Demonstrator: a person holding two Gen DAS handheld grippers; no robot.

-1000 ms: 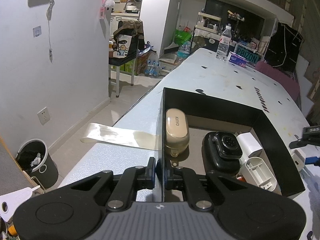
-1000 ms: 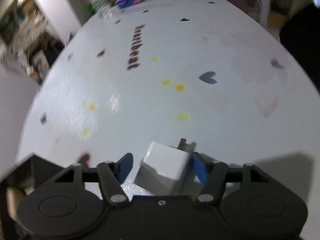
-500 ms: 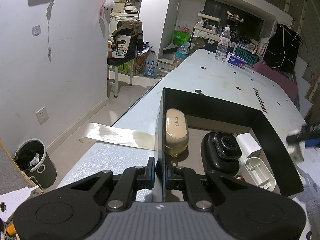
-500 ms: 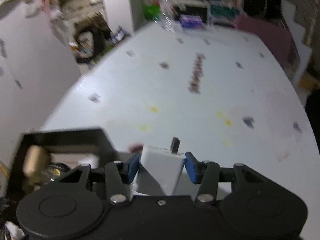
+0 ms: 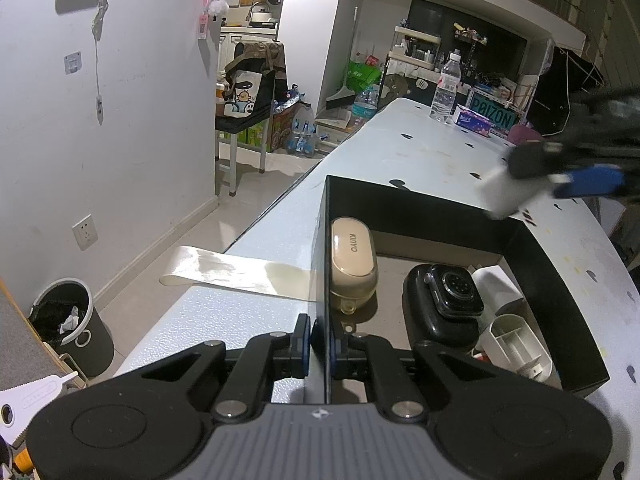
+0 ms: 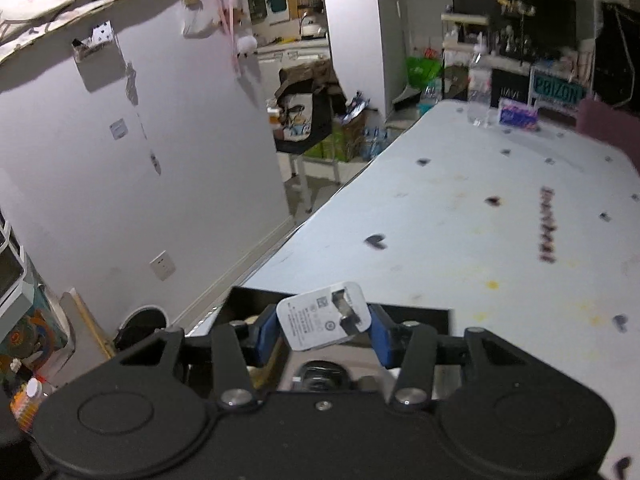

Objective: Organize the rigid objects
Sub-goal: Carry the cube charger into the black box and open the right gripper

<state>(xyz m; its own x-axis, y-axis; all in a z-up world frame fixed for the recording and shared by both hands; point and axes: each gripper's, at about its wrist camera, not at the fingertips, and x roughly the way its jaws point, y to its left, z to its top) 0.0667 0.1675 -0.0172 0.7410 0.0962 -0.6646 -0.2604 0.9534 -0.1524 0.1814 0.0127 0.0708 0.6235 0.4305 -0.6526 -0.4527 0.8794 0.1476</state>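
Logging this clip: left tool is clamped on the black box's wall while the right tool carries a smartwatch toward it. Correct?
Not quite. The right tool carries a white charger plug, as the right wrist view shows; the smartwatch already lies in the black box. The rest stands.

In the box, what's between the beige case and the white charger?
The black smartwatch on its dock, between beige case and white charger; left wrist view.

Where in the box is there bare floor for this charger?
Free: the floor along the box's far wall, beyond the beige case and watch. Crowded: the near right corner, with white pieces beside the watch. The left gripper grips the near left wall.
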